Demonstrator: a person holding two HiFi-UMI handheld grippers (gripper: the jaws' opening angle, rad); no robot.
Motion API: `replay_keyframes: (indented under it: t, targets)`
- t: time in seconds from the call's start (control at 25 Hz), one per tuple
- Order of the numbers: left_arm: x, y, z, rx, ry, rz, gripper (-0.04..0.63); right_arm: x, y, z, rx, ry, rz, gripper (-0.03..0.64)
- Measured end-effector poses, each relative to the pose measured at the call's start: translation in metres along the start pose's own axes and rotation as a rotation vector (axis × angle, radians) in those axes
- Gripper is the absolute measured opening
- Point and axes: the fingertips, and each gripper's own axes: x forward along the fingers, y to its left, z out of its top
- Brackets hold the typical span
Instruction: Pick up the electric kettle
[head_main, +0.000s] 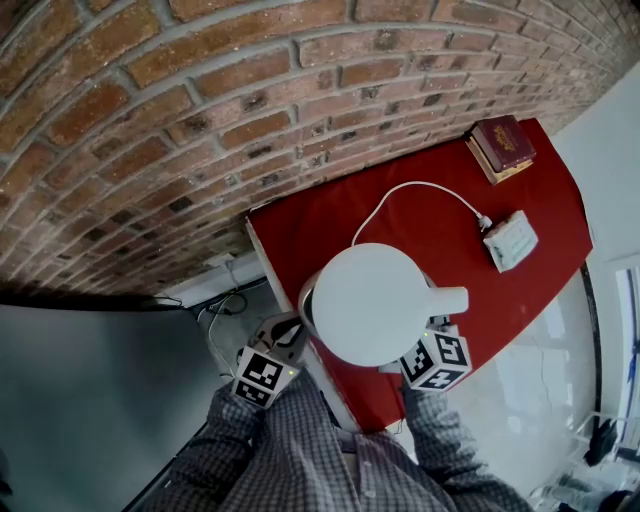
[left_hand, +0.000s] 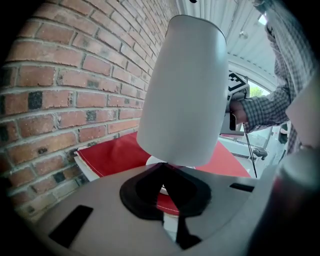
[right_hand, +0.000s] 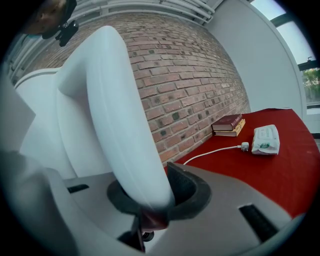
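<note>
A: Where is the white plastic electric kettle (head_main: 375, 305)?

B: In the head view it sits at the centre, above the near part of the red cloth-covered table (head_main: 330, 220). Its curved white handle (right_hand: 120, 125) points to three o'clock. The left gripper view shows the kettle's bottom clear of the round white base (left_hand: 155, 161), which lies on the cloth just below it.

A: What about the right gripper (right_hand: 150, 200)?

B: It comes in from five o'clock of the kettle. Its jaws are clamped on the lower end of the handle, with the black pads pressing on both sides.

A: And the left gripper (left_hand: 162, 175)?

B: It is at about seven o'clock of the kettle. Its jaws are drawn together and the tips meet just under the kettle's bottom edge, with nothing between them. No view shows whether they touch the kettle.

A: What else is on the table?

B: Two stacked dark-red books (head_main: 503, 146) lie at one o'clock, against the red brick wall (head_main: 200, 120). A white rectangular power strip (head_main: 510, 241) lies at two o'clock. A white cord (head_main: 400, 190) curves from it towards the kettle. A checked sleeve (head_main: 250, 450) is at the bottom of the head view.
</note>
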Motion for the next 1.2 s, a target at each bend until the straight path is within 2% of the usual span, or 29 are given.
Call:
replay_keyframes:
  t: [0.48,0.92,1.2]
  targets:
    - [-0.021,-0.025,0.026,0.254,0.015,-0.034,0.006,-0.031,0.007,0.028,0.002,-0.022,-0.023,0.087]
    - [-0.039,-0.046,0.054,0.379,-0.011,-0.049,0.006,-0.069,0.011,0.054,-0.001,-0.058,-0.066,0.084]
    - [-0.046,-0.059,0.064,0.432,-0.02,-0.057,0.006,-0.092,0.009,0.06,0.0,-0.063,-0.091,0.078]
